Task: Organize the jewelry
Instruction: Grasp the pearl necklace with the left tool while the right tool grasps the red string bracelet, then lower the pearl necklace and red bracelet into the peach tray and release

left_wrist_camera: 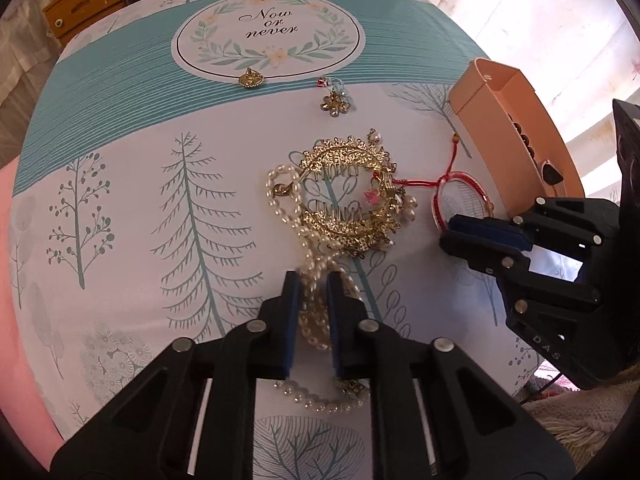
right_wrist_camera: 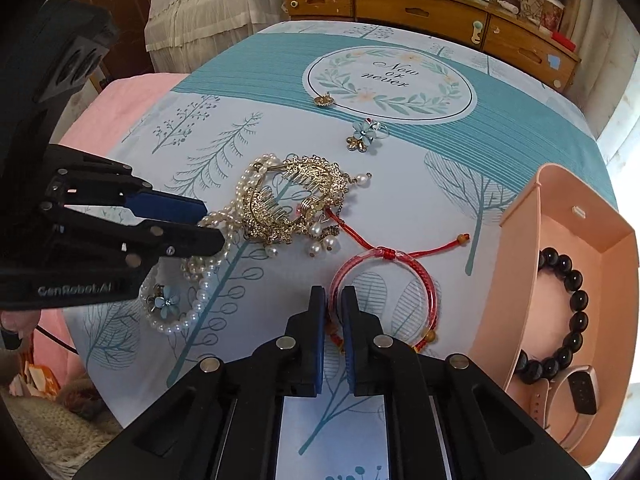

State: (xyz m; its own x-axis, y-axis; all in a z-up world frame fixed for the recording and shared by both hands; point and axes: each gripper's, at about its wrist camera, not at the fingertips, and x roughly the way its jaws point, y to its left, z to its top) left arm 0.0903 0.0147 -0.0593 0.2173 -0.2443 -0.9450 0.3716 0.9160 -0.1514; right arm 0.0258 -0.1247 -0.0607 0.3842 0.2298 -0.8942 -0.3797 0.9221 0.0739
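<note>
A pearl necklace (left_wrist_camera: pixel 310 256) lies in loops beside a gold hair comb (left_wrist_camera: pixel 348 196) on the printed tablecloth. My left gripper (left_wrist_camera: pixel 313 284) is shut on a strand of those pearls, which run up between its blue pads. In the right wrist view, the left gripper (right_wrist_camera: pixel 212 224) comes in from the left at the pearl necklace (right_wrist_camera: pixel 200 296). A red cord bracelet (right_wrist_camera: pixel 386 255) lies right of the comb (right_wrist_camera: pixel 292 200). My right gripper (right_wrist_camera: pixel 333 296) is shut on the bracelet's near left rim. The left wrist view shows the right gripper (left_wrist_camera: pixel 448 232) at the red bracelet (left_wrist_camera: pixel 438 196).
An open pink box (right_wrist_camera: pixel 560 240) at the right edge holds a black bead bracelet (right_wrist_camera: pixel 576 300) and a watch band (right_wrist_camera: pixel 580 392). Flower earrings (right_wrist_camera: pixel 362 136) and a gold pendant (right_wrist_camera: pixel 324 100) lie farther back. Wooden drawers (right_wrist_camera: pixel 420 12) stand behind the table.
</note>
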